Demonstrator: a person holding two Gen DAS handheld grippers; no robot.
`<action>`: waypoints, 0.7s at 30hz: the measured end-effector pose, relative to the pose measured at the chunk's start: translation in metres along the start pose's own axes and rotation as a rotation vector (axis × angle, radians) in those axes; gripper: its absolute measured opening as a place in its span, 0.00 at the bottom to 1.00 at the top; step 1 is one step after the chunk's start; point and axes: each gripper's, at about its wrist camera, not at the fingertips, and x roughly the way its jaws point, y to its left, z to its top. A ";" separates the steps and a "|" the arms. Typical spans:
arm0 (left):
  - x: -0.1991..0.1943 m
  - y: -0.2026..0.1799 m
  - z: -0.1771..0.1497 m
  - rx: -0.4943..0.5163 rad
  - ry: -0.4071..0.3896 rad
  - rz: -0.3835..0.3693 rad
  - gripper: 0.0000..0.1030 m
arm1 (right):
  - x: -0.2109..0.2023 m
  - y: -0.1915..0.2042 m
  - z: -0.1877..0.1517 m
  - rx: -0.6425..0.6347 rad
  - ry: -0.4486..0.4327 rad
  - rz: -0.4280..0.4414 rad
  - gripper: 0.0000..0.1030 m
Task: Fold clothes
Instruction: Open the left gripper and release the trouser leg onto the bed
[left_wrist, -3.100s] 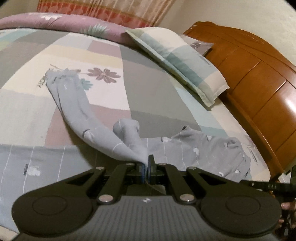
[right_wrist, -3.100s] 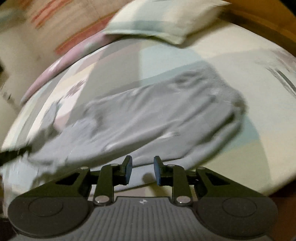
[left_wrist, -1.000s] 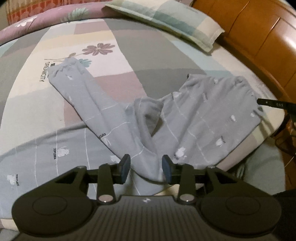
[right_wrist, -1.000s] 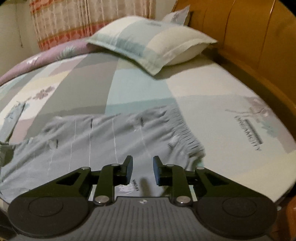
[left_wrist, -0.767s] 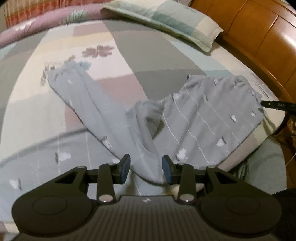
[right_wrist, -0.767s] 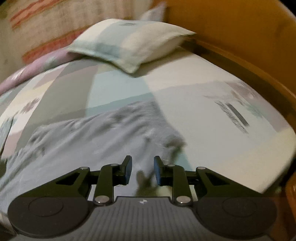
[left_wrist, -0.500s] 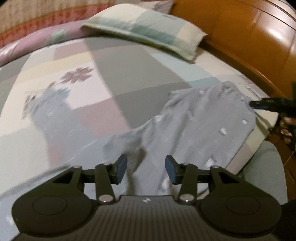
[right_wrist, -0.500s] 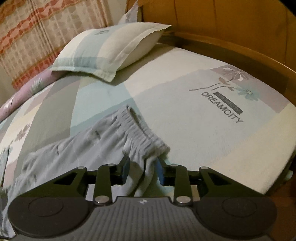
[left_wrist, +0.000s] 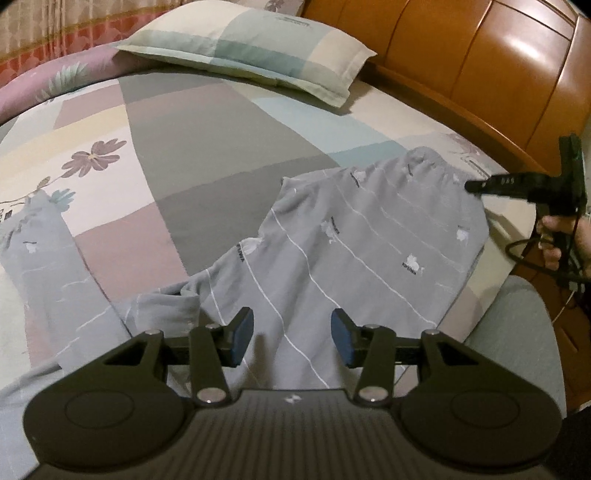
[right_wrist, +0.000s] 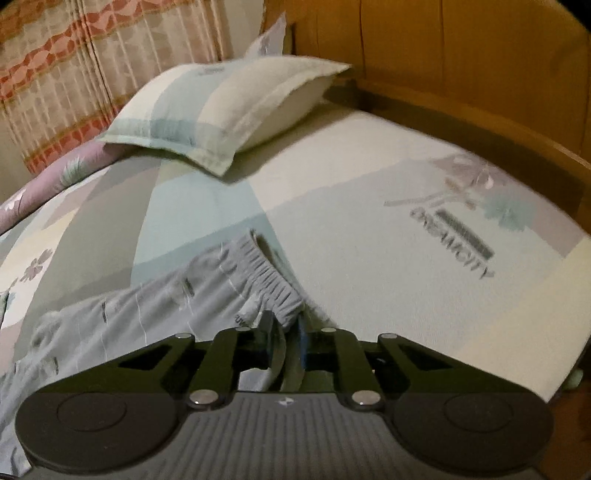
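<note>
Grey trousers lie along the bed's near edge, waistband toward the headboard. Sheet reads "DREAMCITY". Left tongs released; right tongs closing on the waistband.

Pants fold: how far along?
Early. Done: pants laid out on the bed, legs splayed apart, no fold visible. In hand: right gripper closing on the waistband; left gripper open over the crotch area, gripping nothing. Left: bring the legs together, then fold.
</note>
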 end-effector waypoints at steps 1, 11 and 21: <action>0.001 -0.001 0.000 0.001 0.002 -0.003 0.45 | -0.002 0.000 0.002 -0.005 -0.009 -0.002 0.13; 0.025 -0.020 -0.012 0.062 0.080 -0.062 0.49 | 0.007 -0.015 0.002 0.006 0.055 -0.035 0.18; 0.019 -0.017 -0.016 0.115 0.066 -0.061 0.49 | -0.035 0.058 -0.011 -0.262 0.041 0.128 0.34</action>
